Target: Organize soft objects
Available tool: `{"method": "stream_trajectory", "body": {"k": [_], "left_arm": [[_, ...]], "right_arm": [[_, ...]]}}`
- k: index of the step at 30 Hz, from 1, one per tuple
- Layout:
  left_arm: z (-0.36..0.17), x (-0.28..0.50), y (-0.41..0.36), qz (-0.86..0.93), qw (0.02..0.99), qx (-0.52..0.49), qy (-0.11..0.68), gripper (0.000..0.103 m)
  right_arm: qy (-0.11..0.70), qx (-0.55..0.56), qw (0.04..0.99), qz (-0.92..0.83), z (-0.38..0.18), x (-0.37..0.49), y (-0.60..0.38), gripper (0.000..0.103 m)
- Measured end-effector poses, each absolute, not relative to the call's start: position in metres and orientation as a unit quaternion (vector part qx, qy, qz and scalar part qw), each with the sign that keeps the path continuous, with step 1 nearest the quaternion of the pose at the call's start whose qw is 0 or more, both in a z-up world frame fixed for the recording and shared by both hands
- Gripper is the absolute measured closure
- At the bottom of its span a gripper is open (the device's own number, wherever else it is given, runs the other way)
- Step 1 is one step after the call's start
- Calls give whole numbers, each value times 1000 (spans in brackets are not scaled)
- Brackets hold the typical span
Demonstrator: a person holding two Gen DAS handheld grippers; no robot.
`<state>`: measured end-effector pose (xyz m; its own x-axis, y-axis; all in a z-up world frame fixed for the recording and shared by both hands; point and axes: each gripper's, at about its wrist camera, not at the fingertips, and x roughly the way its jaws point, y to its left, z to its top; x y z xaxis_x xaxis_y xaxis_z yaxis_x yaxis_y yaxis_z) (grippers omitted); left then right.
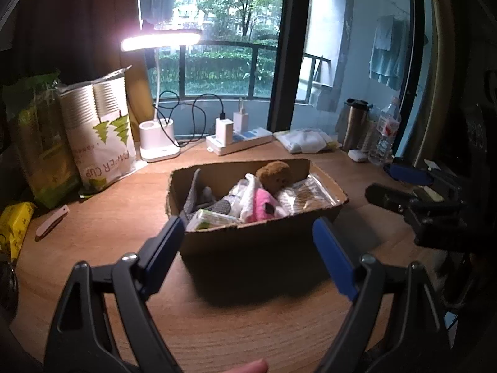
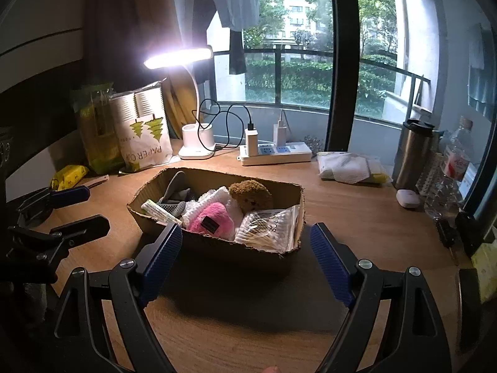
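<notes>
An open cardboard box [image 1: 264, 239] [image 2: 248, 259] sits mid-desk. Inside lie a brown plush toy [image 1: 276, 175] [image 2: 251, 197], a pink plush item [image 1: 262, 206] [image 2: 211, 219], a white knitted cloth [image 2: 214, 199], a grey sock-like piece [image 1: 194, 192] [image 2: 175, 188] and a clear packet of cotton swabs [image 1: 310, 194] [image 2: 268, 228]. My left gripper [image 1: 248, 222] hovers open and empty just before the box's near wall. My right gripper [image 2: 245, 228] is likewise open and empty at the near wall. Each gripper also shows in the other's view: right gripper [image 1: 391, 186], left gripper [image 2: 80, 209].
Behind the box stand a lit desk lamp [image 2: 197, 143], a power strip with chargers [image 2: 276, 152] and a paper-cup bag [image 1: 102, 136]. A white packet [image 2: 351, 166], steel flask [image 2: 411, 155], water bottle [image 2: 450, 171] and earbud case [image 2: 407, 198] are at the right. A yellow packet [image 1: 14, 227] lies left.
</notes>
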<state>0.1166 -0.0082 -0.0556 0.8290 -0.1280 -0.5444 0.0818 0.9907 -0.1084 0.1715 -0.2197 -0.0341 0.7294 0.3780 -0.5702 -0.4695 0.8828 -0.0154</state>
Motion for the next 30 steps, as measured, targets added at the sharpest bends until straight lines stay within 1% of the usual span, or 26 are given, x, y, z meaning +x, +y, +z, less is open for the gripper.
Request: {"method": "stream_trajectory", "body": {"k": [9,21,22,23,24,27,30], "left_arm": [[-39,96,-15,-56,963,-31,262,17],[-2,76,-16,-54,977,-19,206,16],[3,75,-16,-55,978,-20,198,15],[8,73,-17,-55,980,-20,191,7],[11,72,-16,-56,981,-19,184,3],[22,71,-16,-53,984,-19,170,2],[33,72,-13,-46,985,-22,163,1]], "right_arm": [[263,-81,935,223,-18,149,-226,16],[218,-85,946,224,17,126,-228,16],[214,-85,947,223,20,125,-228,16],[211,-84,948,222,23,125,-228,16],[207,-84,949,220,26,125,-228,16],[197,-79,953,217,37,123,-229,15],[189,-77,955,216,47,123,-230,11]]}}
